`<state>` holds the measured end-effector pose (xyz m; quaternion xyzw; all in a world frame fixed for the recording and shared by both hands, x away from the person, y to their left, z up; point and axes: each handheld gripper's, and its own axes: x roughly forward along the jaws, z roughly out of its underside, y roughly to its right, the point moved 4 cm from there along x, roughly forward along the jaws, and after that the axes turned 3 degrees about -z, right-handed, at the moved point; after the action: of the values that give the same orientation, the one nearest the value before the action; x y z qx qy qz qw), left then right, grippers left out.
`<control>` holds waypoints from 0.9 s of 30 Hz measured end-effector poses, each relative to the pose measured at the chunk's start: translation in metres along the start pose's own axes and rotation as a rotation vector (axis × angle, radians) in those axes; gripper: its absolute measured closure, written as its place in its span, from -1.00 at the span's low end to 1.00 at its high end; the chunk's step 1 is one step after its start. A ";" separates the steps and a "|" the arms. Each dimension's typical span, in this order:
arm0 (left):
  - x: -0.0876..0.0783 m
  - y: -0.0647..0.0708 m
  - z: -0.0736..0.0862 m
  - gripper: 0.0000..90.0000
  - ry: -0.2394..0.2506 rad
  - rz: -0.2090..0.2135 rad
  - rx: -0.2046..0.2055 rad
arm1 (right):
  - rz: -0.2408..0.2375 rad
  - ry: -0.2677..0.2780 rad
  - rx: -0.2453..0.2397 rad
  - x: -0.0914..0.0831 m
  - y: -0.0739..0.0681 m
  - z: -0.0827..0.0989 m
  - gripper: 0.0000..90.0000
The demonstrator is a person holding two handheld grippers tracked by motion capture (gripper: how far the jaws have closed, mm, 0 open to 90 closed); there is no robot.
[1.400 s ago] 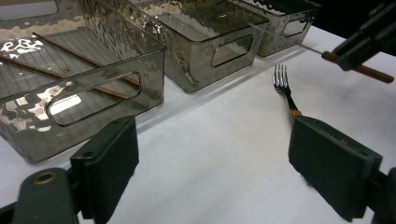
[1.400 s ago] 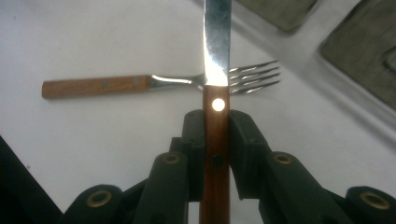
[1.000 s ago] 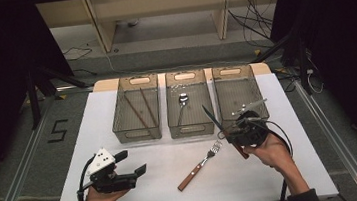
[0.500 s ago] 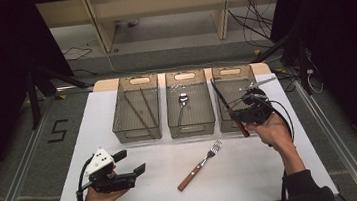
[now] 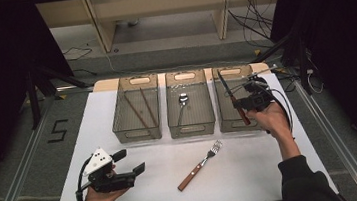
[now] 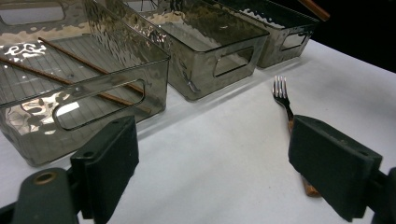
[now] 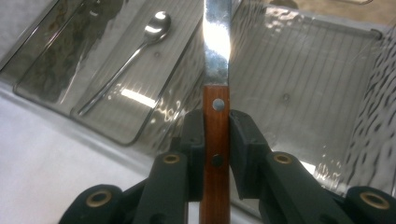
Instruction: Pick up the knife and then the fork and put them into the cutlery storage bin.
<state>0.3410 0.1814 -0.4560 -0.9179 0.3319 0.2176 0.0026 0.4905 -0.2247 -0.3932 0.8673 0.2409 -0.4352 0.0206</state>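
My right gripper (image 5: 247, 102) is shut on the wooden handle of a knife (image 5: 225, 84) and holds it over the right clear bin (image 5: 223, 125), blade pointing away. In the right gripper view the knife (image 7: 216, 56) stands straight up between the jaws of the right gripper (image 7: 216, 129), above the right bin's floor (image 7: 303, 84). A wooden-handled fork (image 5: 201, 165) lies on the white table in front of the middle bin (image 5: 192, 129). My left gripper (image 5: 130, 162) is open at the near left, holding nothing. Past the open left gripper (image 6: 219, 163), the fork (image 6: 281, 91) lies to the right.
The left bin (image 5: 137, 133) holds two chopsticks (image 5: 142, 109), and the middle bin holds a spoon (image 5: 182, 105). The spoon (image 7: 126, 60) lies left of the blade. The three bins stand in a row at the table's far edge. Cables trail off the right side.
My right gripper has carried the knife from the table near the fork, forward and to the right, until it is over the right bin. The left gripper has stayed put.
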 end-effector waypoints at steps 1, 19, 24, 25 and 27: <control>0.000 0.000 0.000 -0.65 0.000 0.000 0.000 | 0.004 0.000 0.003 0.001 0.001 -0.002 0.72; 0.000 -0.001 -0.001 -0.65 0.009 0.002 -0.004 | 0.061 -0.009 0.074 0.024 0.022 -0.021 0.72; -0.001 -0.001 -0.001 -0.65 0.015 0.006 0.000 | 0.067 -0.022 0.099 0.033 0.025 -0.022 0.72; -0.001 -0.001 -0.001 -0.65 0.014 0.005 -0.002 | 0.069 -0.020 0.101 0.034 0.025 -0.022 0.72; -0.001 -0.001 -0.001 -0.65 0.016 0.005 -0.004 | 0.073 -0.022 0.104 0.036 0.025 -0.023 0.72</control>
<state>0.3409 0.1828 -0.4551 -0.9188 0.3337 0.2108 -0.0025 0.5361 -0.2269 -0.4107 0.8706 0.1858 -0.4556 -0.0059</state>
